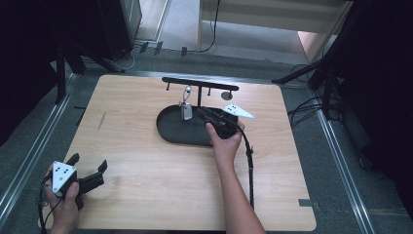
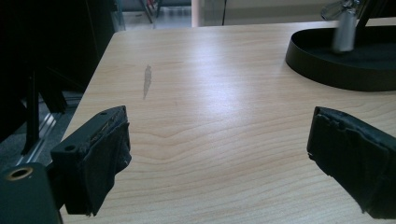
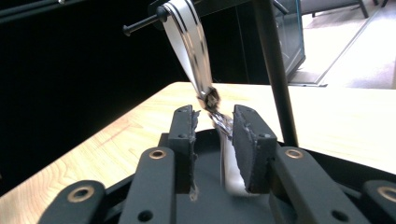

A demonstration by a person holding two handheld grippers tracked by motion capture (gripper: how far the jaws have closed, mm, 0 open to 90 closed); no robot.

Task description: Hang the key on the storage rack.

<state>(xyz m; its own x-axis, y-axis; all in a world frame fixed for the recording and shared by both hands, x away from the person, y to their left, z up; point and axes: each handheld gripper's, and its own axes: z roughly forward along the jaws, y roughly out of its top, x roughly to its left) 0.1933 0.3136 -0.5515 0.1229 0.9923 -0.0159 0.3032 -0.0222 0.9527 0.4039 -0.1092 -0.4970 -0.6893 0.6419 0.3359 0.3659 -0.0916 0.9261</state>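
A black stand has an oval tray base (image 1: 170, 129), an upright post (image 3: 275, 70) and a crossbar (image 1: 199, 84) with pegs. From one peg hangs a white strap (image 3: 189, 42) with a clasp and a silver tag (image 1: 186, 111) that reaches down over the tray. My right gripper (image 1: 202, 113) reaches in from the right at tag height. In the right gripper view its jaws stand slightly apart around the tag (image 3: 231, 168), which lies against the right pad (image 3: 247, 140). My left gripper (image 1: 90, 163) rests wide open at the table's near left corner, holding nothing (image 2: 217, 154).
The wooden table (image 1: 146, 185) carries the stand near its far middle. In the left gripper view the tray (image 2: 327, 70) sits far right and a pale scuff (image 2: 147, 79) marks the wood. Black frame legs and cables lie on the floor around the table.
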